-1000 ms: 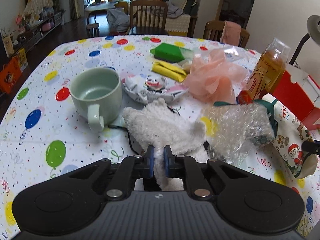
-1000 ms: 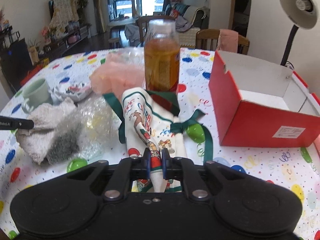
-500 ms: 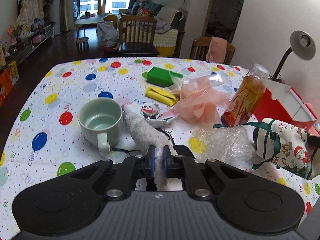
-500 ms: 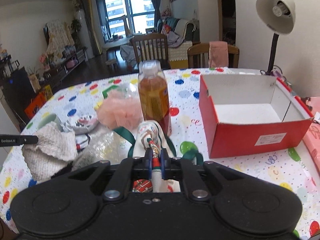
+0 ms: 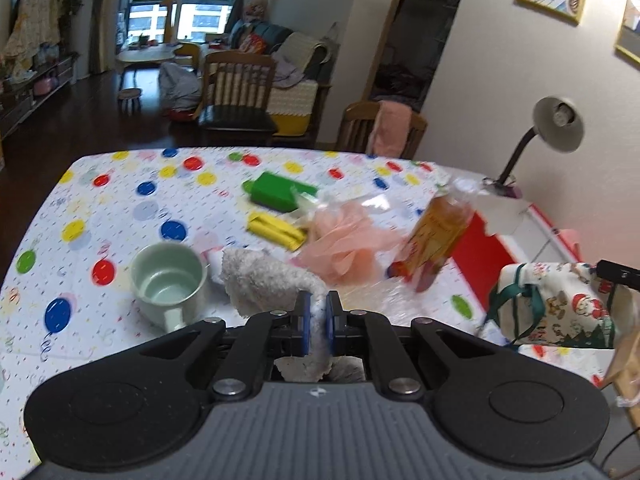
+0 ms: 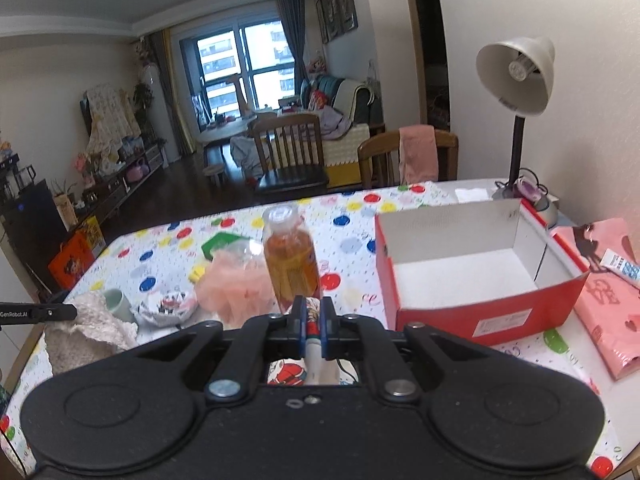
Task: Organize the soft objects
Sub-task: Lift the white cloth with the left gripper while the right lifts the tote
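Both cloths have risen off the table: left gripper [image 5: 316, 317] pinches the limp towel [image 5: 266, 280], right gripper [image 6: 310, 322] the light Christmas bag [image 5: 560, 306].

Surface [image 6: 360, 236] under a white cloth printed with coloured balloon dots. Pale green mug [image 5: 170, 286] upright, handle toward camera, near the left front. Behind it, mid-surface: a green block [image 5: 274, 193] and, just nearer, a yellow packet [image 5: 276, 231]. Amber-filled bottle [image 6: 291, 261] upright beside the box, clear cap. Red cardboard box [image 6: 472, 268], white inside, open top, right of the bottle. Pink printed bag [image 6: 604, 300] lying flat at the far right, touching the box corner. Desk lamp [image 6: 516, 76], pale shade on a dark neck, at the back right corner. Two wooden chairs [image 6: 288, 148] beyond the far edge; pink cloth [image 6: 418, 154] draped over the right one.
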Demonstrator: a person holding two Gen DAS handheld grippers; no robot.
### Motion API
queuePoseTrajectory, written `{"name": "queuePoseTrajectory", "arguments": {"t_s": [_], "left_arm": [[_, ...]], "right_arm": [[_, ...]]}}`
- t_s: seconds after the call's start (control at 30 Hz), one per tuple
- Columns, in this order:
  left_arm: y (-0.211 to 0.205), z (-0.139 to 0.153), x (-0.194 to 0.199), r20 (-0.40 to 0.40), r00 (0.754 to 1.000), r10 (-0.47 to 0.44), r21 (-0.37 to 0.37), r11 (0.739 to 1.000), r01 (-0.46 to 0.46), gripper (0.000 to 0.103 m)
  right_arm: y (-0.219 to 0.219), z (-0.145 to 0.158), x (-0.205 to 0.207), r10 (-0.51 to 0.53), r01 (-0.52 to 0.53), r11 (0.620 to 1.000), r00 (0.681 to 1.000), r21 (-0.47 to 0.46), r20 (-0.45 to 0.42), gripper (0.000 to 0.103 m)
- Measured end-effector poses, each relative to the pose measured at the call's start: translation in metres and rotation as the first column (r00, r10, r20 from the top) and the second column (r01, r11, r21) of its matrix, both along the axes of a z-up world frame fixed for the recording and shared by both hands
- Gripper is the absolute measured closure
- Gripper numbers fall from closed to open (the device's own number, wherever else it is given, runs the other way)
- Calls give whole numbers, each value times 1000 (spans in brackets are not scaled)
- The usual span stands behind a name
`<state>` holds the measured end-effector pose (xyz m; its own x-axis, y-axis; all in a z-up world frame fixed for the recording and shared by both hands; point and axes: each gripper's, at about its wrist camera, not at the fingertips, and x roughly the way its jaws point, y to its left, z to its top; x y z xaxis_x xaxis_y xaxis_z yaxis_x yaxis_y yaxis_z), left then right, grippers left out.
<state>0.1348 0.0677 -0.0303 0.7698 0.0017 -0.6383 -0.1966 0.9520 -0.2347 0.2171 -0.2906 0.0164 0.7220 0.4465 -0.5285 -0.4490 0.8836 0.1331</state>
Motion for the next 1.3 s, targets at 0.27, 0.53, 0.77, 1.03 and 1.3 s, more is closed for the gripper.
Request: {"name": "queuePoseTrajectory", "arguments": {"t_s": [0.27,0.53,0.77,1.03,1.3], "left_arm": [[-23,44,18,65,993,-101,-13,995,102,95],[-54,57,44,102,976,-192,-3,981,193,95],[-60,36,44,64,975,-213,-35,976,216,95],[-60,30,20,51,971,-235,-32,971,237,95],[-60,19,-4,26,965,-260,-38,965,261,95]], "right_arm": [[-18,33,9,-26,23,999,996,35,80,103],[-30,24,31,82,-82,997,996,3,-23,88],[-23,-43,25,68,-82,995,975,-60,-213,74],[-16,-94,-19,36,-71,994,933,-84,-357,53],[-12,-136,-57,-14,-22,998,863,-65,-505,41]]}}
